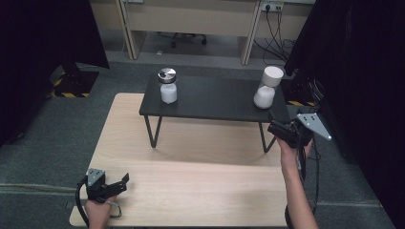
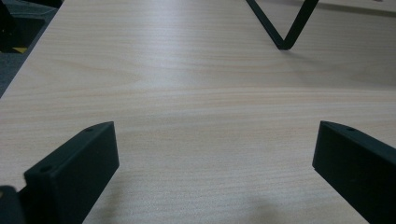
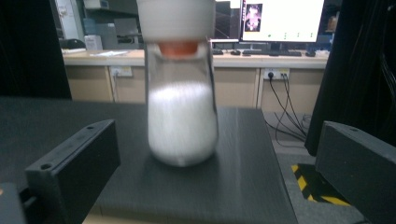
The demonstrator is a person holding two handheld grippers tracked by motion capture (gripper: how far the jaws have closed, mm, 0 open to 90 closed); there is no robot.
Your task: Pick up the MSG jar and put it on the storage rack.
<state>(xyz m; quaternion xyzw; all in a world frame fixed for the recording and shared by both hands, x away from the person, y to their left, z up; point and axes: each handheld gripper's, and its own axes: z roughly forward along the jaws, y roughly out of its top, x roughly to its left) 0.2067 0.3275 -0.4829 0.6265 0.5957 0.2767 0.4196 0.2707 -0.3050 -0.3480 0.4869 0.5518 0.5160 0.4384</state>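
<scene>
Two glass jars of white powder stand on a low black shelf point(image 1: 215, 98). The left jar point(image 1: 167, 86) has a silver metal lid; the right jar point(image 1: 266, 88) has a white lid. My right gripper point(image 1: 273, 127) is open just in front of the shelf's right end, a little short of the white-lidded jar point(image 3: 181, 88), which stands upright ahead between the spread jaws, untouched. My left gripper point(image 1: 125, 180) rests open low over the wooden table point(image 1: 191, 191) near its front left corner, with bare tabletop point(image 2: 205, 140) between its jaws.
The shelf stands on thin black wire legs point(image 2: 282, 25) on the light wooden table. Dark curtains hang at both sides. A yellow-black striped base point(image 3: 317, 186) sits on the floor right of the shelf. Desks, cables and monitors lie behind.
</scene>
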